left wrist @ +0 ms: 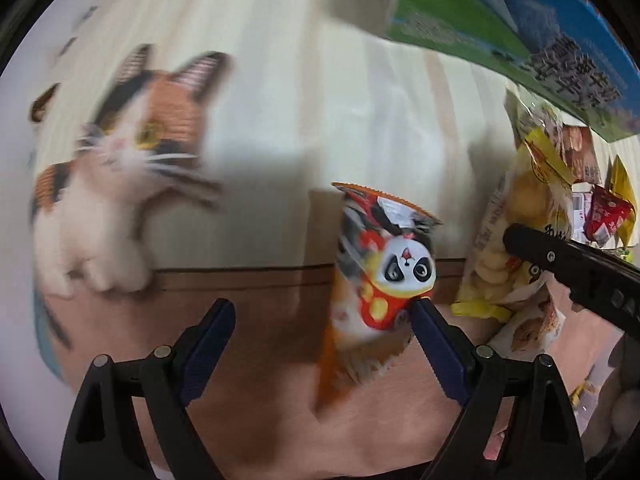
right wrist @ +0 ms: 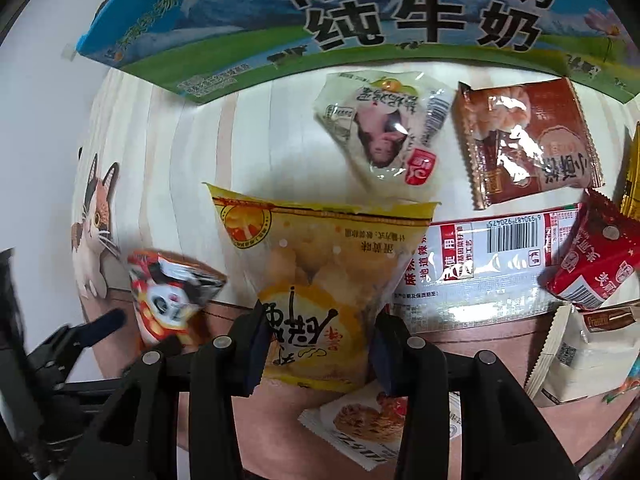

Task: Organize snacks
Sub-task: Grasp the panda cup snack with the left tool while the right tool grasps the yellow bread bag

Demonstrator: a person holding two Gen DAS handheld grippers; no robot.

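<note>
Gripping a yellow plastic bag of round puffed snacks (right wrist: 316, 292), the right gripper (right wrist: 320, 344) has its blue-padded fingers (right wrist: 256, 348) pressed onto both sides of the bag's lower end; the bag stands up ahead of the fingers with its crimped top edge farthest from the camera. In the left wrist view this same yellow bag (left wrist: 516, 240) shows at right, with the right gripper's black finger across it.

Left gripper (left wrist: 324, 316) jaws are spread wide. An orange-red foil snack packet with a panda face (left wrist: 380, 280) sits just inside its right finger (left wrist: 436, 344), touching or nearly touching the pad; the left finger is well apart from it. Packet is motion-blurred, so can't tell if it's resting on the surface or loose in the air. From the right wrist view the panda packet (right wrist: 172, 296) is left of the yellow bag, just beside the left gripper's tip.

Under the right gripper: a white sachet with a fried-food picture (right wrist: 368, 420). Ahead and right of it: a silver-and-red flat pack with a barcode (right wrist: 484, 264), a small red wrapped snack (right wrist: 592, 260), a brown pastry wrapper (right wrist: 528, 144), a pale clear-window pouch (right wrist: 384, 132). Far right: a white serrated-edge packet (right wrist: 576, 356).

Beyond everything, a blue-green milk carton box with large black characters (right wrist: 360, 20). All lies on a cream and brown mat printed with a calico cat (left wrist: 120, 168).
</note>
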